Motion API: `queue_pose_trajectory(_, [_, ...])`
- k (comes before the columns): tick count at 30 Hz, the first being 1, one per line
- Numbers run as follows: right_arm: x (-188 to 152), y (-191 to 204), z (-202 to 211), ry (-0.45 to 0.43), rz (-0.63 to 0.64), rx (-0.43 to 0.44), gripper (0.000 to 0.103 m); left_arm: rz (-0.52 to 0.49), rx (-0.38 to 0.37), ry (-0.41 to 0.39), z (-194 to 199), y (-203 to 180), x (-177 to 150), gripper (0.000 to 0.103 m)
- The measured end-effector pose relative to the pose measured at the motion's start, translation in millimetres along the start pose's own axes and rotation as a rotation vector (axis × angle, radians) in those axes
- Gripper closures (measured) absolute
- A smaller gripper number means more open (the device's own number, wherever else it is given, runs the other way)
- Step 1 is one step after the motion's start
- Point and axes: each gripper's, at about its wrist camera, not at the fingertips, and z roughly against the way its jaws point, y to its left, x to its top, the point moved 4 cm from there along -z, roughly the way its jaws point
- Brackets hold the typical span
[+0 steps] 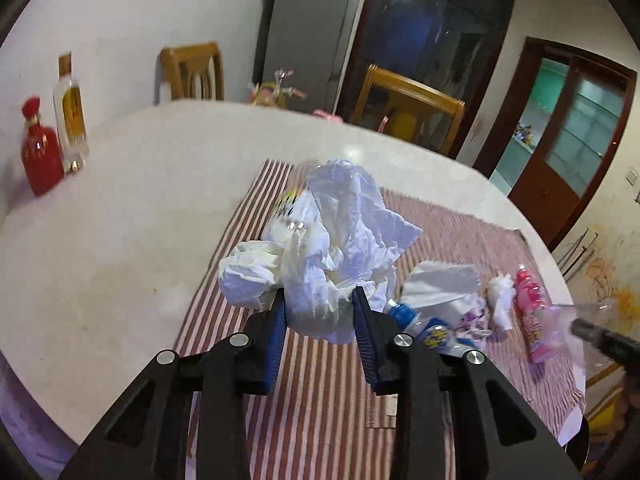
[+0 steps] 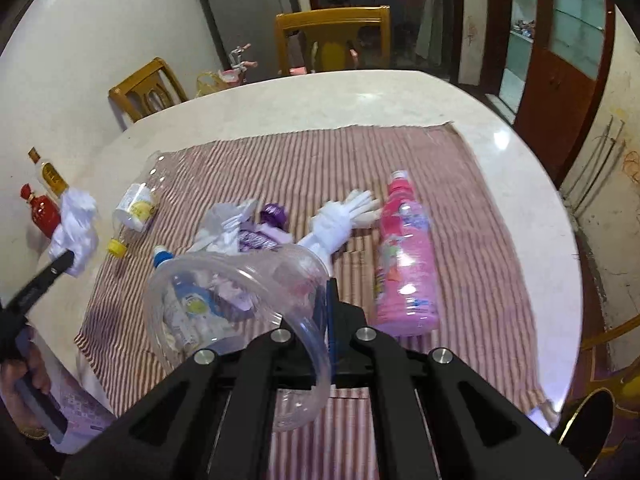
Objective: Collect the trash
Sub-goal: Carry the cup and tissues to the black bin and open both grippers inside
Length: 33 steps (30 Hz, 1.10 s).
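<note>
Crumpled white tissue (image 1: 340,240) pinched by left tool (image 1: 320,308), right tool (image 2: 330,312) clamping clear plastic cup (image 2: 240,312) rim

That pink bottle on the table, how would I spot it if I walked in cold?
Start at the pale round table and find the striped cloth spread over it. Among the litter there, the pink bottle lies on its side toward the right. It is the only bright pink item, with a pink cap, beside a white twisted tissue.
</note>
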Motion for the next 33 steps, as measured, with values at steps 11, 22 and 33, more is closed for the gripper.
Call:
queue_pose_trajectory(11, [-6, -21, 39, -0.072, -0.067, 0.035, 0.099, -0.207, -0.221, -0.077, 40, -115, 1, 0.072])
queue_pose_trajectory(22, [-86, -234, 168, -0.229, -0.49, -0.32, 0.099, -0.563, -0.597, -0.069, 78, -303, -36, 0.072])
queue_pose_trajectory(33, [-287, -417, 164, -0.004, -0.991, -0.607, 0.094, -0.797, -0.846, 0.065, 105, -449, -129, 0.071])
